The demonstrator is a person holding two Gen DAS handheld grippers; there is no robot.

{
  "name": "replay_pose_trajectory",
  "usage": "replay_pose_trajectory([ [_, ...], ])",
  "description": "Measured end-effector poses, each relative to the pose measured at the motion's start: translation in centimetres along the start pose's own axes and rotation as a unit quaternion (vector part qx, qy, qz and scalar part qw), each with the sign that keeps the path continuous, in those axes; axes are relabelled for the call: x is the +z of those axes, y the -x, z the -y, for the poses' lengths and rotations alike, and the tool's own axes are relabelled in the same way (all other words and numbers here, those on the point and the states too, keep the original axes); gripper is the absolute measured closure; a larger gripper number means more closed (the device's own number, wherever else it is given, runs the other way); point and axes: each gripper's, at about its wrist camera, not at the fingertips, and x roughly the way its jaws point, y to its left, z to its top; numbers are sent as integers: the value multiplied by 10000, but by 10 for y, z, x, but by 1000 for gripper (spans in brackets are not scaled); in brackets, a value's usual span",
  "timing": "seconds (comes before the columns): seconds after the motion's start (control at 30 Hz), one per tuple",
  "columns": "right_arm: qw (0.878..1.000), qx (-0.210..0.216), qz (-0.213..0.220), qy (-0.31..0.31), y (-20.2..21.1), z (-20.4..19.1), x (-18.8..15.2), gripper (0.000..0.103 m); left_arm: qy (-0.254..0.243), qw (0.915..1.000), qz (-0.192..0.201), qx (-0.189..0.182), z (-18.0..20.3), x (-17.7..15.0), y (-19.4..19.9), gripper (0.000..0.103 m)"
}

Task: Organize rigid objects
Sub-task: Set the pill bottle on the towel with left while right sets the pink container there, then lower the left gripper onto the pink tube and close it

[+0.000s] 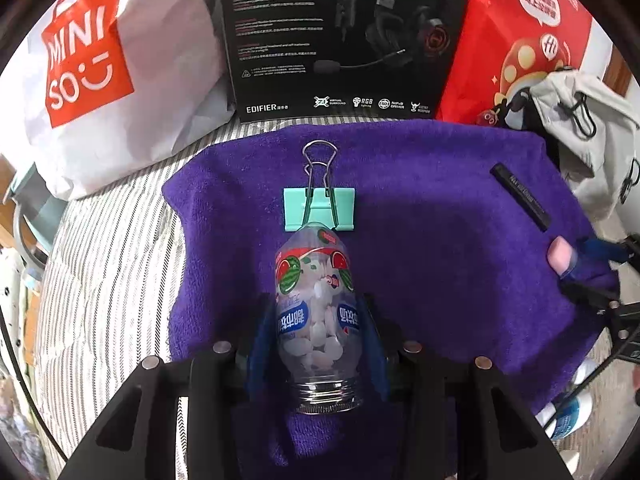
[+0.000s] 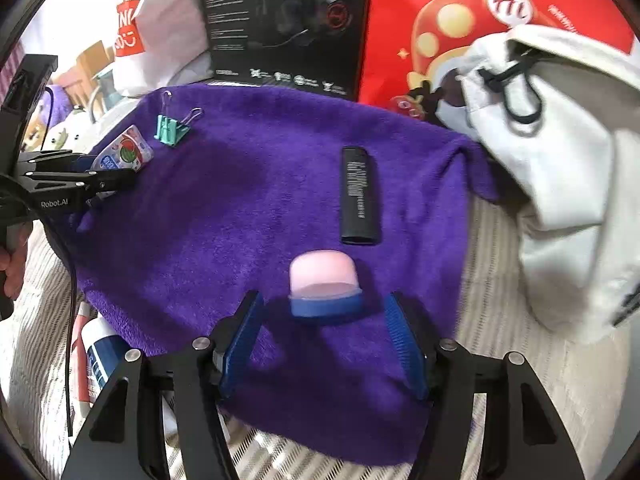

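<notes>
My left gripper (image 1: 316, 328) is shut on a clear candy bottle (image 1: 316, 304) with a watermelon label, held over the purple towel (image 1: 420, 216); it also shows in the right wrist view (image 2: 124, 152). A mint binder clip (image 1: 319, 208) lies just beyond the bottle's end, also seen from the right wrist (image 2: 171, 128). My right gripper (image 2: 324, 336) is open, its blue pads either side of a pink-and-blue capped object (image 2: 325, 288) on the towel without touching it. A black stick-shaped object (image 2: 359, 195) lies beyond it, also in the left wrist view (image 1: 520, 197).
A white Miniso bag (image 1: 100, 80), a black Edifier headset box (image 1: 340, 36) and a red bag (image 1: 520, 40) stand behind the towel. A white drawstring bag (image 2: 560, 168) lies at the right. Bottles (image 2: 100, 356) lie off the towel's left edge on striped bedding (image 1: 104, 248).
</notes>
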Motion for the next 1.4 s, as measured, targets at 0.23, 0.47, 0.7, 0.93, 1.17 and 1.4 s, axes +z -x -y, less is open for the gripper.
replay_pose_trajectory([
  [0.23,9995,-231,201,-113,36,-1,-8,33,-65,10000,6,58,1,-1,-1,62],
  [0.47,9979,-91,398,-511,73,-8,-27,30,-93,9997,-105,223,4,1,-2,55],
  [0.7,9969,-84,353,-696,91,-13,-48,28,-209,9992,-275,197,13,-6,8,45],
  [0.93,9936,-82,511,-1006,116,-6,-68,25,-144,9996,141,186,23,-25,57,14],
  [1.17,9894,126,531,-1349,125,-6,-93,23,132,9996,-20,-230,41,-72,78,8],
  [1.4,9874,51,424,-1526,127,-9,-117,3,335,9980,-366,-385,55,-106,63,8],
])
